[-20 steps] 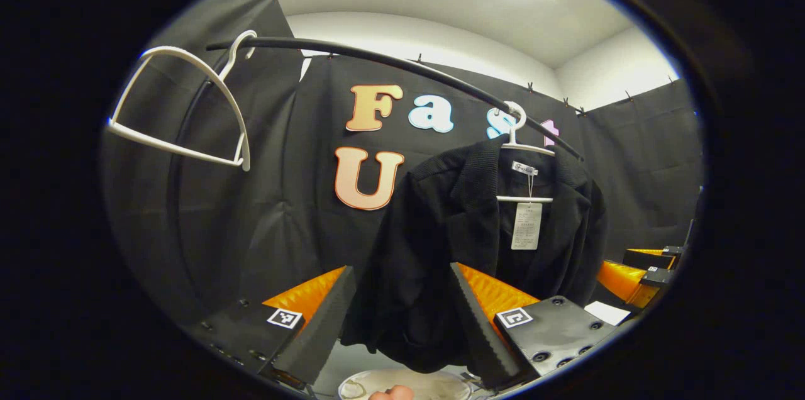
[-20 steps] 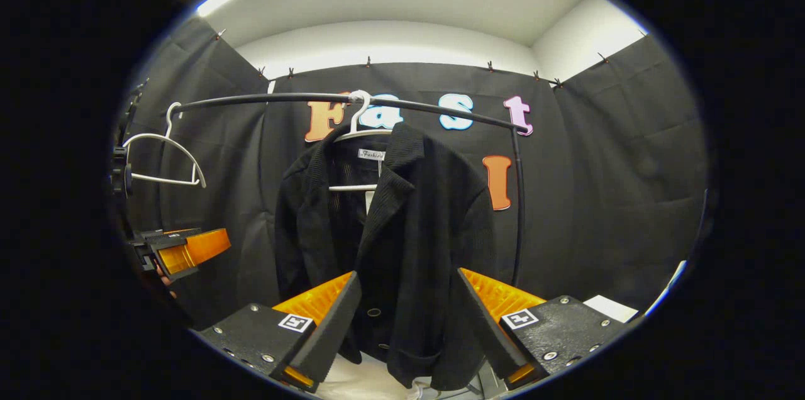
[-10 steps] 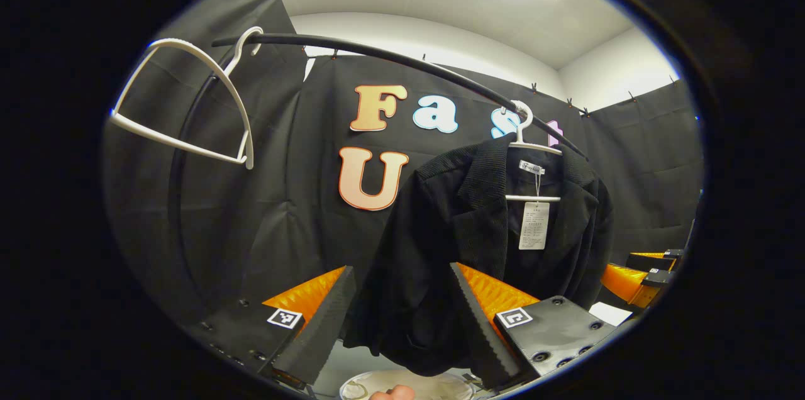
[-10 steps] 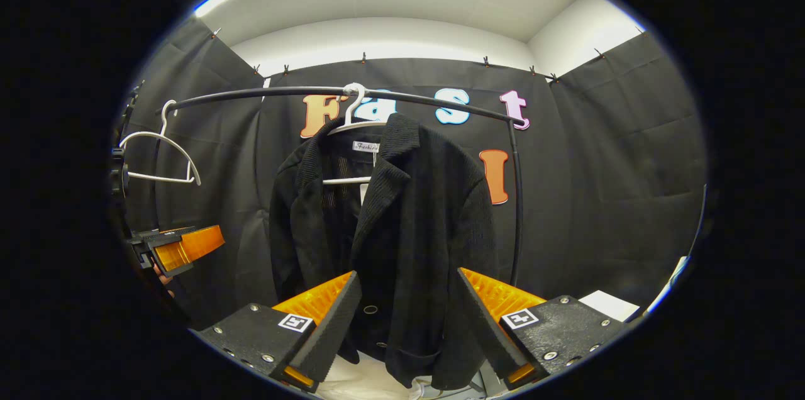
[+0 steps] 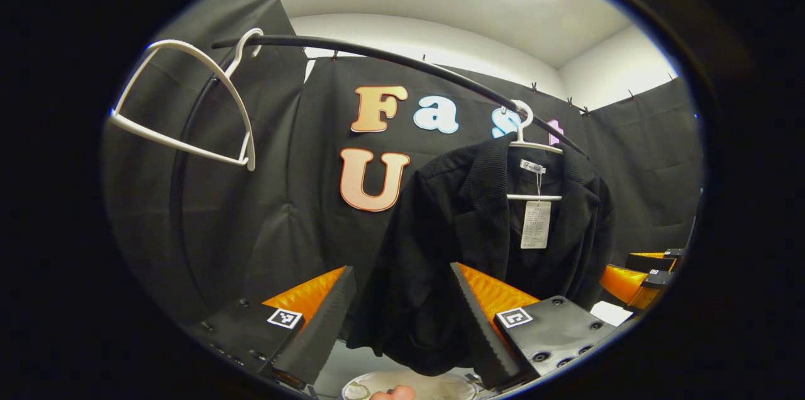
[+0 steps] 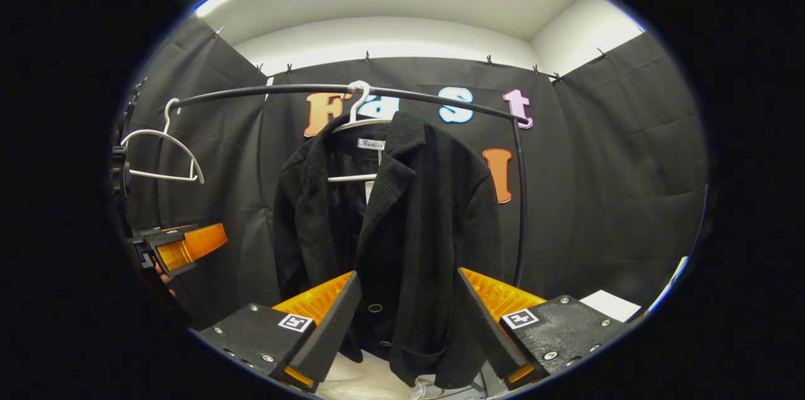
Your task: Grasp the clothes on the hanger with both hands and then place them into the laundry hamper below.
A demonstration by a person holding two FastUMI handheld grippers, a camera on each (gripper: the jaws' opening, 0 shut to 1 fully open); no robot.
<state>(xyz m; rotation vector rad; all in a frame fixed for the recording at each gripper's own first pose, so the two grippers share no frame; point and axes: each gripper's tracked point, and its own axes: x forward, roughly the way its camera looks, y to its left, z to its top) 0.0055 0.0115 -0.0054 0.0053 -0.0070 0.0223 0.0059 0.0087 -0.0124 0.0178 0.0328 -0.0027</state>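
Since the black jacket (image 6: 402, 243) hangs on its white hanger (image 6: 355, 126) from the rail (image 6: 251, 93), both the left gripper (image 5: 399, 318) and right gripper (image 6: 405, 324) sit low with fingers spread wide apart, probably lining up on either side of its hem.

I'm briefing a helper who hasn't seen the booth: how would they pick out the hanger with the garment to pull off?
Find the black rail curving across the cloth wall; two white hangers hook over it. The bare hanger hangs near the rail's left end, by the left gripper. The loaded hanger sits mid-rail under a black jacket with a paper tag inside.
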